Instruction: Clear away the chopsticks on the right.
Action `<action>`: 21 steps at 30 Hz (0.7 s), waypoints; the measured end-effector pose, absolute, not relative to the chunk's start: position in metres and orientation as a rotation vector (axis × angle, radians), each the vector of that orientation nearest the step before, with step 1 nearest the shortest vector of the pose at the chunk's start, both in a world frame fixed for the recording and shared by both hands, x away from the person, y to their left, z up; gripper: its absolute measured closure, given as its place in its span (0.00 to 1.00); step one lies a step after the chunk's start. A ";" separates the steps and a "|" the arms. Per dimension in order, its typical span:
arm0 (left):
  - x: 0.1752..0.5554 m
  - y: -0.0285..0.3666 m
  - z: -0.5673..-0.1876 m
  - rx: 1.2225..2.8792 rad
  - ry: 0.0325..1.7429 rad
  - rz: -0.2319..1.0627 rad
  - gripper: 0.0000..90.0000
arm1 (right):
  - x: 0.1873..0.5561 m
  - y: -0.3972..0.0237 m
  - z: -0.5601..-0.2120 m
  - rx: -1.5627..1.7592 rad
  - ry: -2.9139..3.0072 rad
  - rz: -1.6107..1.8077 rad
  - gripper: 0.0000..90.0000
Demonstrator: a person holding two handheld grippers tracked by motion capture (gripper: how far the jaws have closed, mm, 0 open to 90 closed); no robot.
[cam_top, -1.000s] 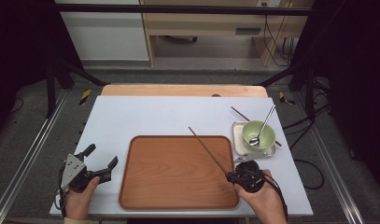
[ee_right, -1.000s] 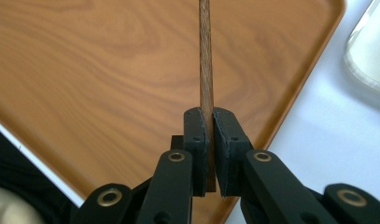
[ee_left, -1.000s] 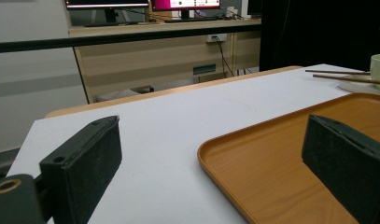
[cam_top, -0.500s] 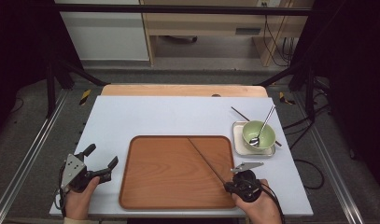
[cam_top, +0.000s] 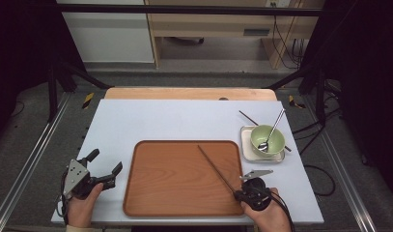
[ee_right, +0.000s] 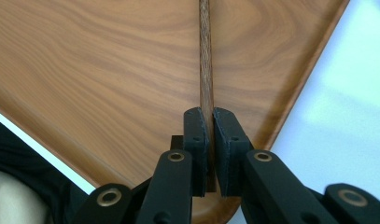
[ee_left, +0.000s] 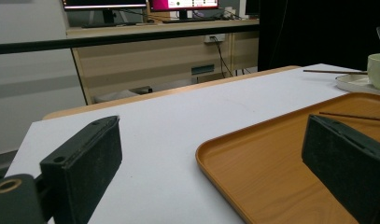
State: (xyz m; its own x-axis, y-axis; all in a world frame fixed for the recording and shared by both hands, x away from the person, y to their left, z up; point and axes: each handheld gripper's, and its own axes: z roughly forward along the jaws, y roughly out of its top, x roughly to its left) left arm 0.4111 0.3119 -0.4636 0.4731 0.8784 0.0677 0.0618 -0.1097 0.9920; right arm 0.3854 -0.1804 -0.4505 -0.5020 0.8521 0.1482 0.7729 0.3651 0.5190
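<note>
Here, one chopstick [ee_right: 205, 70], one tray [cam_top: 160, 193].

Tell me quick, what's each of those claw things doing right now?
Left gripper: open, holding nothing, beside the wooden tray.
Right gripper: closed on a brown chopstick over the tray.

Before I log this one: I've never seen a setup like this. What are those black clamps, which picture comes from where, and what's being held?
A person works at a white table, holding a hand-operated two-jaw gripper in each hand. One picture comes from a fixed camera overhead; the other two come from cameras riding on each gripper. On the table lie a wooden tray and a small dish with a green bowl holding a spoon; one chopstick lies behind the bowl. The right gripper is clamped on another chopstick over the tray. The left gripper rests open beside the tray.
</note>
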 end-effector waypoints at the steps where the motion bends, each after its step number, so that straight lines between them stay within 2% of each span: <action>1: 0.411 0.312 -0.464 1.531 0.852 0.858 0.05 | 0.385 -0.180 -0.451 1.482 2.475 0.817 0.93; 21: 0.412 0.310 -0.464 1.531 0.849 0.850 0.05 | 0.391 -0.175 -0.446 1.445 2.461 0.841 0.84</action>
State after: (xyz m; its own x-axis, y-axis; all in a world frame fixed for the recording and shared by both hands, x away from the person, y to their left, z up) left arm 0.4118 0.3105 -0.4642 0.4790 0.8755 0.0636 0.0627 -0.1063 0.9924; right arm 0.3908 -0.1749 -0.4458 -0.5178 0.8446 0.1362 0.7513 0.3728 0.5447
